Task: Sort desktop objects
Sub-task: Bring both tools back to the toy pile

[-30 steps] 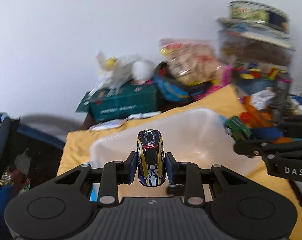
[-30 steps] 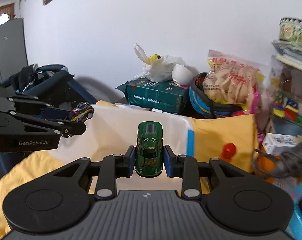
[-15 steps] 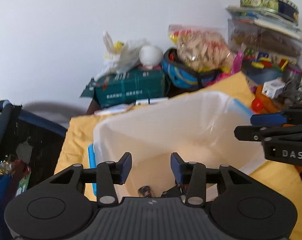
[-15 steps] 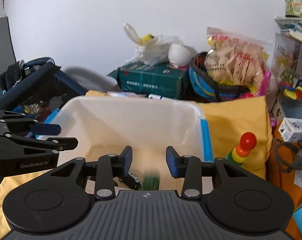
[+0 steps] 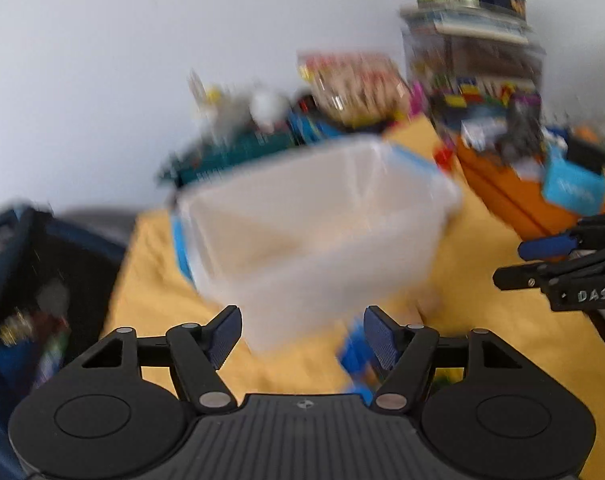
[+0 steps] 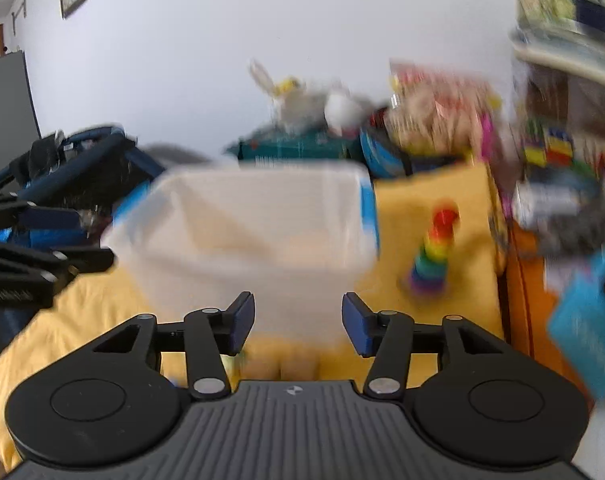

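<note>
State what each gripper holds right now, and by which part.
Nothing. The left gripper and right gripper both stand open with nothing between their fingers, in front of the translucent bin.

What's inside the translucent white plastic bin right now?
Only blurred pale inner walls of the translucent white plastic bin show in both wrist views. Its floor lies hidden behind the near wall, so contents cannot be seen.

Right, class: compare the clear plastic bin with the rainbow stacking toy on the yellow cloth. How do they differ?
The clear plastic bin is pale and see-through; the rainbow stacking toy is banded in bright colours with a red top. The bin is wide, boxy and open-topped; the toy is a narrow upright tower. The bin has blue handles at its ends; the toy shows none. Both stand on the yellow cloth.
</note>
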`<action>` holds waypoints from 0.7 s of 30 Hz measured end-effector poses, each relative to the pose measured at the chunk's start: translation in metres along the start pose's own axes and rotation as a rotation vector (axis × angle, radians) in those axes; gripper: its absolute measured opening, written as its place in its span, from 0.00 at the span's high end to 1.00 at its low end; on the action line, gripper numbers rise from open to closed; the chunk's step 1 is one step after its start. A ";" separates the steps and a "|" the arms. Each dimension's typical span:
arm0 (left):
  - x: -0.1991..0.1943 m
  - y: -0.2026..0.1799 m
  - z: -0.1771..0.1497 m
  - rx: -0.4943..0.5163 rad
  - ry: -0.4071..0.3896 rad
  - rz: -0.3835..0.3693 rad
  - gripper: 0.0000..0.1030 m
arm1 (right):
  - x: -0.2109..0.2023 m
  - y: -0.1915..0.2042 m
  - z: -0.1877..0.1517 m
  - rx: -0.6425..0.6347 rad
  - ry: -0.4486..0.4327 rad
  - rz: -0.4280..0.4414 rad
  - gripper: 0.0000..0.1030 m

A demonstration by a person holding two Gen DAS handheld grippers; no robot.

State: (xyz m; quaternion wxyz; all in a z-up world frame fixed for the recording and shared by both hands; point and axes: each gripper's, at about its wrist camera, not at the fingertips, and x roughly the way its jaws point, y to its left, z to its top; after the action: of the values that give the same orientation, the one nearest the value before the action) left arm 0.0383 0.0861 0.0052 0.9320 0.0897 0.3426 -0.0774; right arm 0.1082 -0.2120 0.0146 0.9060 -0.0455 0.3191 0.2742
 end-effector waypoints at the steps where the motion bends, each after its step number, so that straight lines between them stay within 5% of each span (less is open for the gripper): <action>1: 0.004 -0.003 -0.011 -0.009 0.033 -0.025 0.31 | 0.002 -0.003 -0.014 0.007 0.040 0.001 0.49; 5: 0.020 -0.017 -0.041 -0.034 0.143 -0.084 0.31 | 0.016 -0.005 -0.061 -0.002 0.181 -0.028 0.51; 9: 0.027 -0.031 -0.054 -0.045 0.185 -0.129 0.31 | 0.023 -0.003 -0.079 -0.026 0.231 -0.021 0.54; 16: 0.031 -0.042 -0.045 -0.054 0.162 -0.165 0.31 | 0.046 0.002 -0.052 -0.189 0.180 -0.047 0.62; 21: 0.054 -0.038 -0.032 -0.161 0.200 -0.211 0.34 | 0.084 -0.024 -0.041 -0.004 0.289 0.103 0.62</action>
State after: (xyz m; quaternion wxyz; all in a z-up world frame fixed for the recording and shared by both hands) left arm 0.0511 0.0513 -0.0589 0.8843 -0.0146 0.4460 -0.1376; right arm 0.1525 -0.2034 -0.0708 0.8354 -0.0699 0.4474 0.3114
